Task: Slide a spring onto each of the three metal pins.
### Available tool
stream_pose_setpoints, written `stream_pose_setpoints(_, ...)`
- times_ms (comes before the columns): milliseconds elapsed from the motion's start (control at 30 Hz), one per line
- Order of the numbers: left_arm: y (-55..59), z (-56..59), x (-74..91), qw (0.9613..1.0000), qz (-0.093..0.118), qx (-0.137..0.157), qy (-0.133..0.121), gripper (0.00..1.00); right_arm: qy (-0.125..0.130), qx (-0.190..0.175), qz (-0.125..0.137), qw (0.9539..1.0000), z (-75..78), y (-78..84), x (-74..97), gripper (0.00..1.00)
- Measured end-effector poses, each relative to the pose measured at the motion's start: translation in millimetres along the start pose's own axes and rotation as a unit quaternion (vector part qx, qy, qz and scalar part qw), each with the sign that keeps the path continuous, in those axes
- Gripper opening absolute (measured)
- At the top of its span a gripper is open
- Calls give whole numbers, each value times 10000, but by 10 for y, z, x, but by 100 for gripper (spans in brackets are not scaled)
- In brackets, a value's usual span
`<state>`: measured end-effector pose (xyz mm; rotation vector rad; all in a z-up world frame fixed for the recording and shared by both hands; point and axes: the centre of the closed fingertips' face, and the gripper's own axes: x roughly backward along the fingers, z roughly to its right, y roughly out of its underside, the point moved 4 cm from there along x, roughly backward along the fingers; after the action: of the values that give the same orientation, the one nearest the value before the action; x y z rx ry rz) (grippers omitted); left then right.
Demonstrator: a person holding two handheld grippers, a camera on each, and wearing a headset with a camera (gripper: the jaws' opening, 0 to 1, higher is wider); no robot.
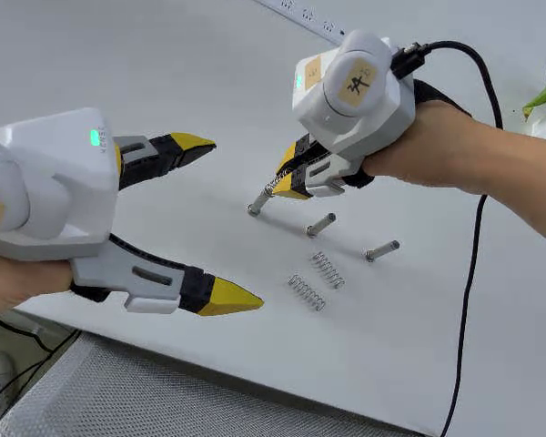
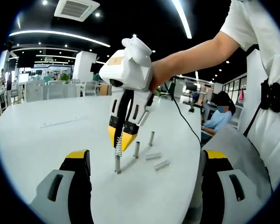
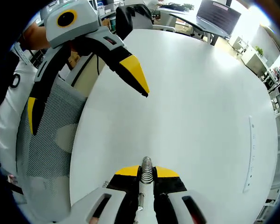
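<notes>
Threading the first spring (image 2: 118, 150) onto a pin is the step in hand, as I judge it. My right gripper (image 1: 287, 182) is clenched on the coil, whose lower end meets the top of the nearest pin (image 1: 257, 203), as the left gripper view shows it. I cannot tell whether the first turns have passed over the tip. From the right gripper view, the spring stands up between the yellow jaw tips.

My left gripper (image 1: 237, 221) hovers well apart from the work, jaws spread wide and holding nothing.

Two more pins, the middle pin (image 1: 320, 224) and the far pin (image 1: 382, 250), stand upright and bare on the white table (image 1: 164, 55). Two loose springs, one spring (image 1: 328, 269) and its neighbour (image 1: 307, 292), lie side by side just in front of them. They rest on the tabletop itself rather than in any tray or bin.

The next move, in my view, calls for keeping the coil in line with the pin, easing it down, then letting go. A slight tilt could jam the coil or tip the pin.
</notes>
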<state>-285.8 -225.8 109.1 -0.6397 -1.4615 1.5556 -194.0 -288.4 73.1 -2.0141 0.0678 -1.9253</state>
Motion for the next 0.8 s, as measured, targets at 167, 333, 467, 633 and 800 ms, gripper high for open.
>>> stream_pose_setpoints(167,6,6,1,10000,9,14,-1,99,-33,38,-8,10000,-1,-4,-26,7)
stream_pose_setpoints(333,9,13,5,10000,18,29,-3,99,-59,40,-32,10000,-3,2,-37,7)
stream_pose_setpoints(467,10,16,6,10000,19,42,-4,99,-78,40,-41,10000,-17,-2,-47,7)
stream_pose_setpoints(633,12,22,2,10000,17,52,5,99,-108,66,-65,9999,0,1,-68,7)
stream_pose_setpoints(800,12,14,0,10000,26,66,2,99,-141,83,-94,9998,-5,8,-91,7)
